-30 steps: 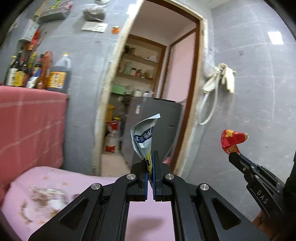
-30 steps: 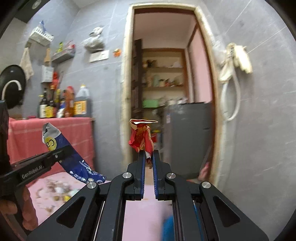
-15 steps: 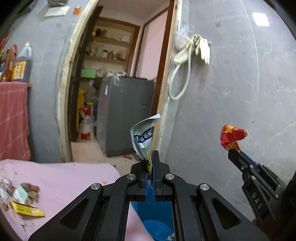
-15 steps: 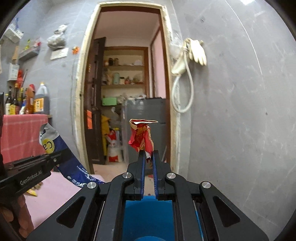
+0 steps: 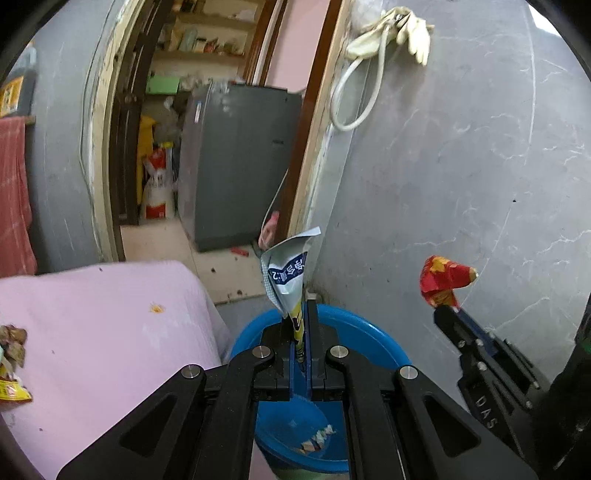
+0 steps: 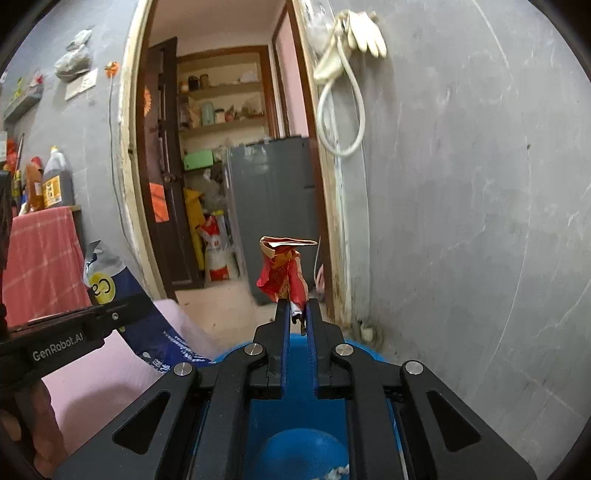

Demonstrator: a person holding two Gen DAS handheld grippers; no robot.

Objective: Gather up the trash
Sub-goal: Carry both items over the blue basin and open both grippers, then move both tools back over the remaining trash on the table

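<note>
Left wrist view, nearest the lens: the left gripper (image 5: 303, 314) has its jaws pressed together on the lower edge of a blue and silver wrapper (image 5: 286, 275), which stands up from the tips, creased and half folded. It looks like thin foil-lined film, so my judgement is that it weighs almost nothing, bends at any touch and is slick on its printed face; a pinch on a flat doubled edge, as here, suits it better than a grab at the puffy middle. Directly under the fingers sits a blue basin (image 5: 373, 339) with a few scraps already at its bottom, beside the corner of a pink-covered table (image 5: 110, 317). On that table's left edge lies more litter (image 5: 11, 358), not yet picked up.

Further right, the right gripper (image 5: 445, 308) pinches a crumpled red wrapper (image 5: 441, 282). From its own camera the blue pads (image 6: 284, 343) stand only a sliver apart, with the wrapper's twisted tail (image 6: 295, 310) caught between them. It seems equally light and crinkly; being balled up, it should drop cleanly once released.

Beyond both tools are the grey wall (image 6: 461, 221), a pair of pale gloves (image 6: 364, 31) hung with a hose loop, and an open doorway (image 6: 221, 147) to a storeroom.
</note>
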